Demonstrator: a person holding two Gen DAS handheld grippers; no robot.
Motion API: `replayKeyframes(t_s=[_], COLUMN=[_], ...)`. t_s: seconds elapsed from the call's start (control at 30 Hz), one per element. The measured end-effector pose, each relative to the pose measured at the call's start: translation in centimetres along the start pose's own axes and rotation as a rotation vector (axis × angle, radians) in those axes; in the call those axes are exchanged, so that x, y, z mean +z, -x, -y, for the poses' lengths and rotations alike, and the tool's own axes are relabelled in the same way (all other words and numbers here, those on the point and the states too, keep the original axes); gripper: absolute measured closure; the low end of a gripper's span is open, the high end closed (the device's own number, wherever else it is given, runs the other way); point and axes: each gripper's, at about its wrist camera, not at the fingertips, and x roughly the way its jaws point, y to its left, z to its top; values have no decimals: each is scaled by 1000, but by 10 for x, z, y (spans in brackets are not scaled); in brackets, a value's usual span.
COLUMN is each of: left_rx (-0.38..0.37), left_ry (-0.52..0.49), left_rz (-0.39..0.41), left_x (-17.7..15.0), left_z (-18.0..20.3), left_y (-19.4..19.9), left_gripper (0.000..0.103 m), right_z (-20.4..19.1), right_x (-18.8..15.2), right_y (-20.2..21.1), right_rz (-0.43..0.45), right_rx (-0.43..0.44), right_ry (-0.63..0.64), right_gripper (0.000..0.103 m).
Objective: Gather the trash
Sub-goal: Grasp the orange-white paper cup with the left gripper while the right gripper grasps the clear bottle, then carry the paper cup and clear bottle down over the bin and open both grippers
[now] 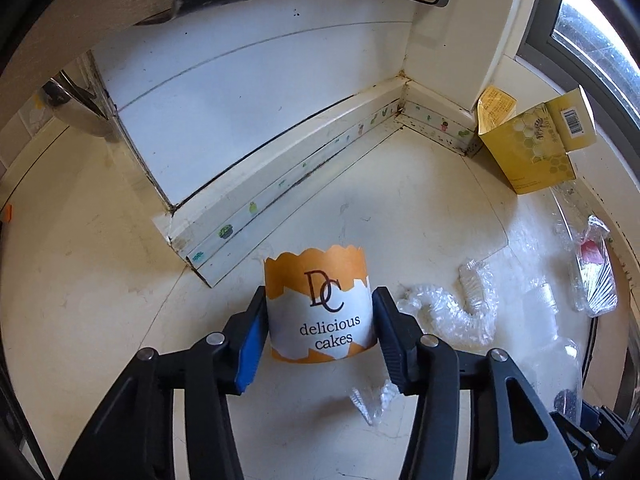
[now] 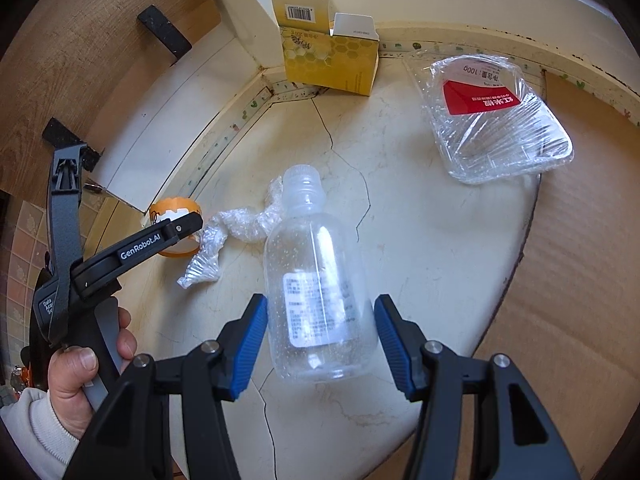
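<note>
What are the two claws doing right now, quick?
Left gripper: closed on the orange-and-white paper cake cup.
Right gripper: around the clear plastic bottle; whether it grips cannot be told.

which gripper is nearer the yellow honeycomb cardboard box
Right, as far as the views show. The right gripper straddles the clear plastic bottle, which points toward the yellow honeycomb cardboard box. The left gripper sits further off, around the orange-and-white paper cake cup.

Clear plastic bottle [image 2: 320, 288] lying mid-counter, crumpled plastic wrap [image 2: 236, 232] touching its neck on the left, paper cake cup [image 2: 176, 232] beyond that wrap, yellow carton [image 2: 332, 60] against the back corner, clear tray [image 2: 500, 116] far right, bare counter [image 2: 440, 260] between bottle and tray.
</note>
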Motion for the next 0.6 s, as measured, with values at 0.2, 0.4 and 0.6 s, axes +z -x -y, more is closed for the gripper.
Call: replayKeyframes(t_s=[0.2, 0.4, 0.6], left_rx=[8, -39, -116], left_ry=[-89, -142, -201], left_rz=[17, 25, 50], left_x=[-15, -35, -55], left_z=[2, -9, -21], left_y=[15, 50, 87], left_gripper=[55, 55, 55], right_z=[-4, -14, -38], right_x=[-10, -24, -44], right_y=[3, 12, 24], right_rz=[7, 19, 42], right_rx=[15, 24, 4], right_ry=[-18, -43, -52], right_gripper=[50, 51, 51])
